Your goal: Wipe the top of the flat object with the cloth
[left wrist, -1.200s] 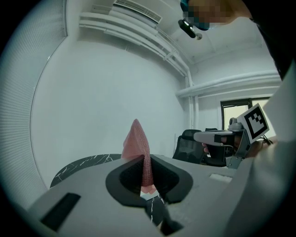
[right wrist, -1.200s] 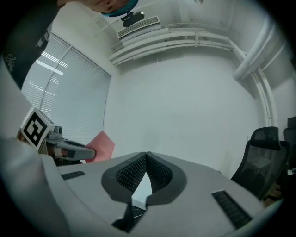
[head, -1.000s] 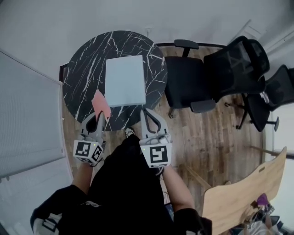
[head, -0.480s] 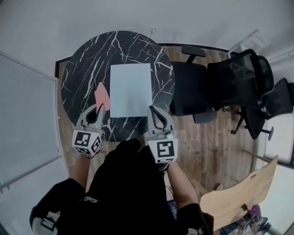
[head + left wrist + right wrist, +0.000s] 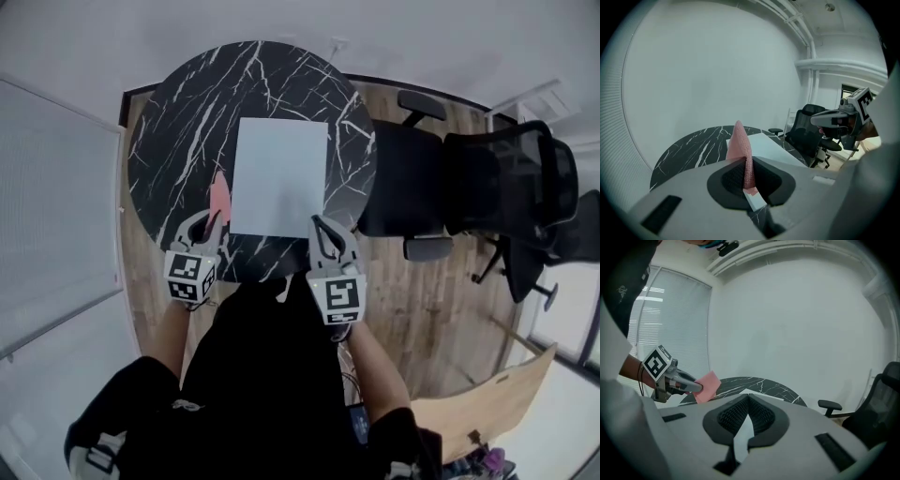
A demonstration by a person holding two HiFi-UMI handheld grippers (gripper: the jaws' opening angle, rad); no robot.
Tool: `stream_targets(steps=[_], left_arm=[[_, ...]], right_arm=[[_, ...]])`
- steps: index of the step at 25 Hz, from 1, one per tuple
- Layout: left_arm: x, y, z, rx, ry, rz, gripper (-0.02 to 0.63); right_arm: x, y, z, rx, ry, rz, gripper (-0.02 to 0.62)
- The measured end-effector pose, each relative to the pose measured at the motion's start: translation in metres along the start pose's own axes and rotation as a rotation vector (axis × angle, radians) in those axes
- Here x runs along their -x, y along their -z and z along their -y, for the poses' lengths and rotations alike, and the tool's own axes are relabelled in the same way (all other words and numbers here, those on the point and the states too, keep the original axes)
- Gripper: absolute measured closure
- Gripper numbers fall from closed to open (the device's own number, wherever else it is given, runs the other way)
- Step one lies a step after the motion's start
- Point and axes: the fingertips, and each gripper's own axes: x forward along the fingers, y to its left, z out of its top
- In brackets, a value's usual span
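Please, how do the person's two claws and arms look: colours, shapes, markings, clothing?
The left claw and right claw are light grey and rounded, with dark ribbed pads. Each carries a white cube with black square markers. The person wears a black top.

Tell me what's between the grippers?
In the head view, the flat object's near edge, on the table, lies between the left gripper, holding the cloth, and the right gripper.
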Motion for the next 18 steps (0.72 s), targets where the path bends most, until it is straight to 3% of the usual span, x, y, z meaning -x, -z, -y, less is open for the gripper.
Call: stream_targets(steps=[8, 13, 15, 18], left_arm=[[-0.018, 0.042, 0.006, 0.041, -0.111, -0.144, 0.595], [-0.026, 0.068, 0.001, -0.102, -0.184, -0.29, 0.595], [-0.033, 0.076, 0.006, -0.155, -0.166, -0.337, 0.595], [-0.049, 0.083, 0.025, -0.152, -0.096, -0.369, 0.594]], right_arm=[[-0.021, 0.031, 0.022, -0.022, -0.116, -0.052, 0.601], [-0.026, 0.037, 0.038, -0.031, -0.139, -0.062, 0.6], [-0.027, 0.041, 0.042, -0.037, -0.141, -0.068, 0.6], [-0.026, 0.048, 0.05, -0.047, -0.142, -0.088, 0.601]])
